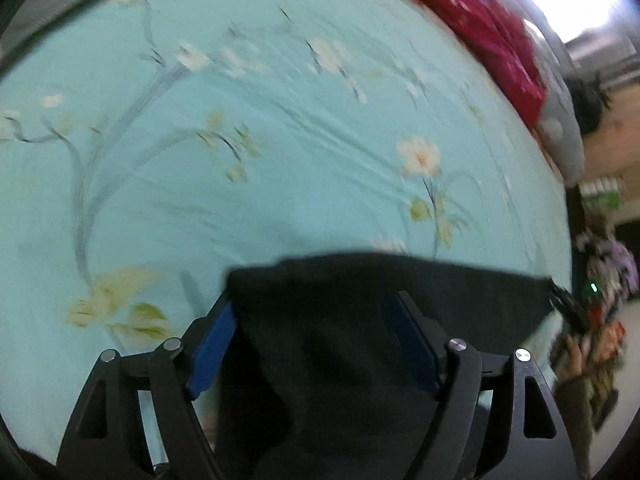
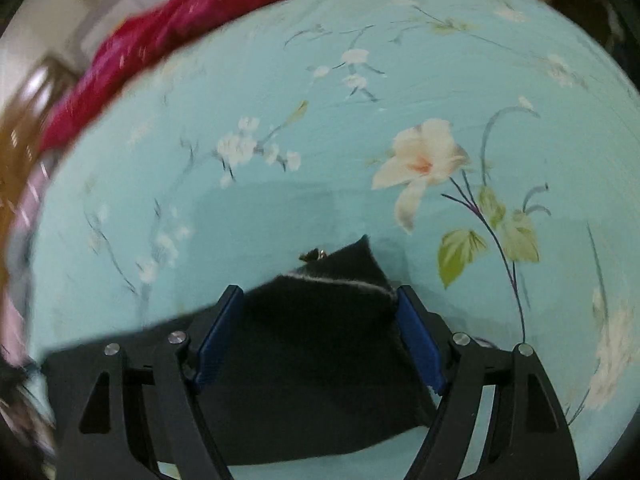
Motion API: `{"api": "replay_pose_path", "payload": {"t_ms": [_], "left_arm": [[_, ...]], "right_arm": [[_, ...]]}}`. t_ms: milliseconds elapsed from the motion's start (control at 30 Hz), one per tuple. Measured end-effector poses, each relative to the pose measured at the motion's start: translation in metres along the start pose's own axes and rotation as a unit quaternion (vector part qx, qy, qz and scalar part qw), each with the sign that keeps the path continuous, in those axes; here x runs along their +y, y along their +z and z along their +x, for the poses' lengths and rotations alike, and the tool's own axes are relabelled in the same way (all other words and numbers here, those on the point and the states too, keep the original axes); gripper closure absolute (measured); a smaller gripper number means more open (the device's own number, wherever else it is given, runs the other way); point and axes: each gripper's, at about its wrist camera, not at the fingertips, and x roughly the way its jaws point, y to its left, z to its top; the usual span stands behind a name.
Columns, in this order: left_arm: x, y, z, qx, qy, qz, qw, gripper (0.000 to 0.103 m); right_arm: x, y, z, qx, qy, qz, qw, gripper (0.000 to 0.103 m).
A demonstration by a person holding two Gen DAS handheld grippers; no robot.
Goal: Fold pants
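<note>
Your left tongs (image 1: 316, 308) and right tongs (image 2: 318, 300) each have the black pants (image 1: 360, 320) lying between widely spread blue pads, so neither looks clenched on the cloth. The pants hang at six o'clock over the floral bed sheet (image 1: 280, 140). Lift now and the fabric likely slips free, or one corner drops and the fold goes crooked toward the red blanket (image 1: 480, 28).

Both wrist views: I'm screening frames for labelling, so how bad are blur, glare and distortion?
Left wrist: motion-blurred floral sheet, blown-out glare top right, pants featureless black. Right wrist: sharper center, smeared left edge at the red fabric. Both bow with fisheye.
</note>
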Motion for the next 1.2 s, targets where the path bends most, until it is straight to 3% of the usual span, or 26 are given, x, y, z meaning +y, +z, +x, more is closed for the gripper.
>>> {"api": "replay_pose_path", "payload": {"t_ms": [33, 67, 100, 133, 200, 300, 433, 667, 867, 1033, 1133, 1200], "left_arm": [[-0.003, -0.003, 0.003, 0.002, -0.004, 0.011, 0.9999, 0.027], [-0.009, -0.005, 0.006, -0.005, 0.002, 0.026, 0.9997, 0.038], [-0.016, -0.007, 0.007, -0.016, 0.014, 0.041, 0.9989, 0.074], [-0.022, -0.008, 0.01, -0.017, 0.021, 0.048, 0.9985, 0.1], [-0.032, -0.009, 0.008, -0.036, 0.035, 0.045, 0.9978, 0.1], [-0.052, -0.019, -0.016, -0.091, 0.067, 0.078, 0.9905, 0.1], [-0.068, -0.042, -0.06, -0.149, 0.082, 0.109, 0.9795, 0.1], [-0.059, -0.108, -0.115, -0.206, 0.059, 0.098, 0.9719, 0.1], [-0.017, -0.182, -0.114, -0.181, 0.035, 0.064, 0.9807, 0.1], [0.032, -0.219, -0.081, -0.114, 0.017, -0.006, 0.9934, 0.098], [0.045, -0.232, -0.087, -0.105, -0.013, -0.03, 0.9939, 0.092], [0.044, -0.245, -0.104, -0.112, -0.002, -0.025, 0.9934, 0.091]], "right_arm": [[0.007, -0.003, -0.001, -0.004, -0.017, -0.026, 1.0, 0.044], [0.01, -0.005, -0.001, -0.004, -0.025, -0.042, 0.999, 0.055], [0.013, -0.007, -0.003, -0.002, -0.032, -0.051, 0.998, 0.073], [0.013, -0.009, -0.005, -0.003, -0.03, -0.049, 0.998, 0.086], [0.016, -0.012, -0.014, -0.013, -0.041, -0.048, 0.998, 0.088], [0.025, -0.022, -0.038, -0.046, -0.058, -0.047, 0.996, 0.09], [0.022, -0.042, -0.083, -0.096, -0.045, -0.013, 0.994, 0.09], [0.006, -0.113, -0.156, -0.159, -0.004, 0.05, 0.986, 0.09], [-0.016, -0.209, -0.18, -0.162, 0.014, 0.097, 0.982, 0.09], [-0.04, -0.287, -0.173, -0.132, 0.041, 0.167, 0.976, 0.087], [-0.04, -0.309, -0.173, -0.108, 0.024, 0.184, 0.977, 0.084], [-0.042, -0.322, -0.179, -0.098, 0.023, 0.2, 0.975, 0.084]]}}
